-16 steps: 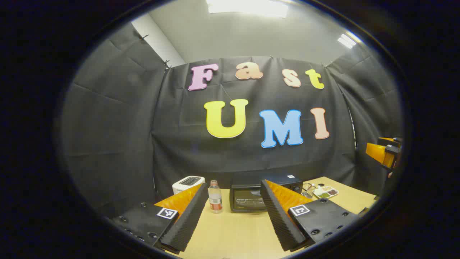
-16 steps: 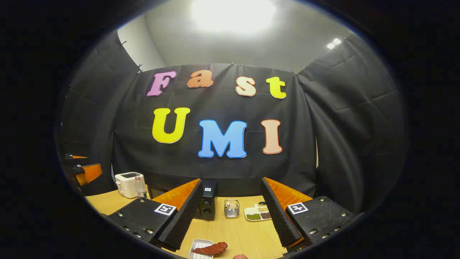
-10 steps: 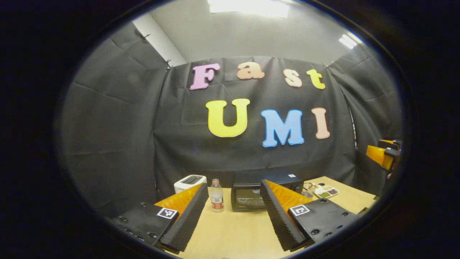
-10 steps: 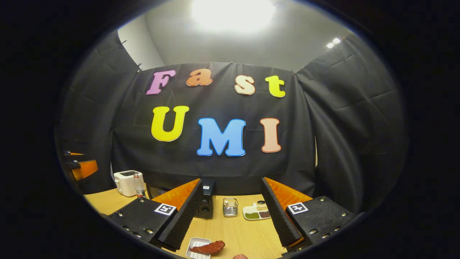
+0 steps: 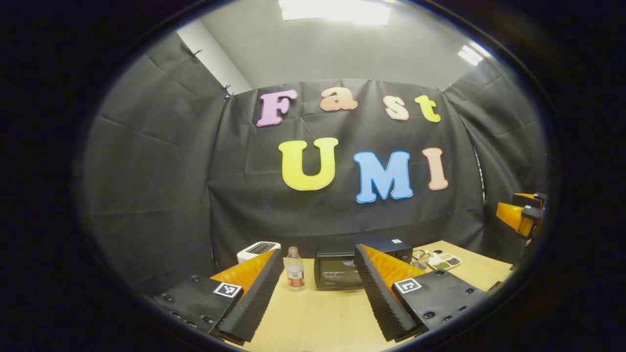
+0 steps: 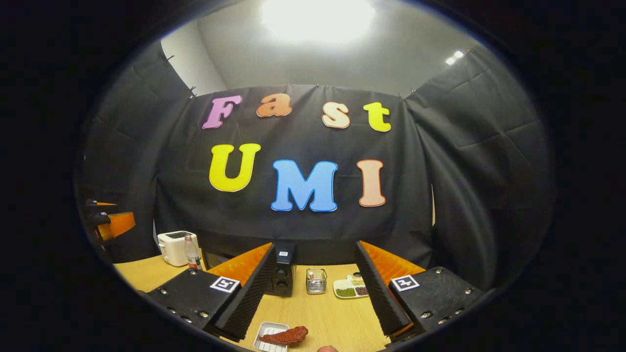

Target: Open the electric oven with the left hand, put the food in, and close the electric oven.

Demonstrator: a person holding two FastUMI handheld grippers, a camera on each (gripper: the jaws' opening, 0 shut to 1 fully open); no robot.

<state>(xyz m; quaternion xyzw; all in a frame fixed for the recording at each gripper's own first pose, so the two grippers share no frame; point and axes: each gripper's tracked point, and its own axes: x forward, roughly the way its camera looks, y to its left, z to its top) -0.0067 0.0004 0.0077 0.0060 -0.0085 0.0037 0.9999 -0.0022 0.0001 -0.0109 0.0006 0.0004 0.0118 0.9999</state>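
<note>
In the left gripper view, the left gripper (image 5: pixel 318 293) hangs above the near part of the wooden table (image 5: pixel 318 318), its fingers spread wide with nothing between them. Past them, toward the table's far edge, a small water bottle (image 5: pixel 294 270) stands upright just left of the black electric oven (image 5: pixel 342 266), whose door is closed. A white toaster (image 5: pixel 257 250) sits behind and left of the bottle.

In the right gripper view, the right gripper (image 6: pixel 313 298) is likewise released and holds nothing. Below its fingers, at the table's near edge, the food (image 6: pixel 286 335), a reddish-brown piece, lies across a small white tray (image 6: pixel 266 337). Farther on, near the far edge, a small wire basket (image 6: pixel 316 281) stands just beside a white dish of beans (image 6: pixel 349 290), to the right of the oven's control end.
</note>
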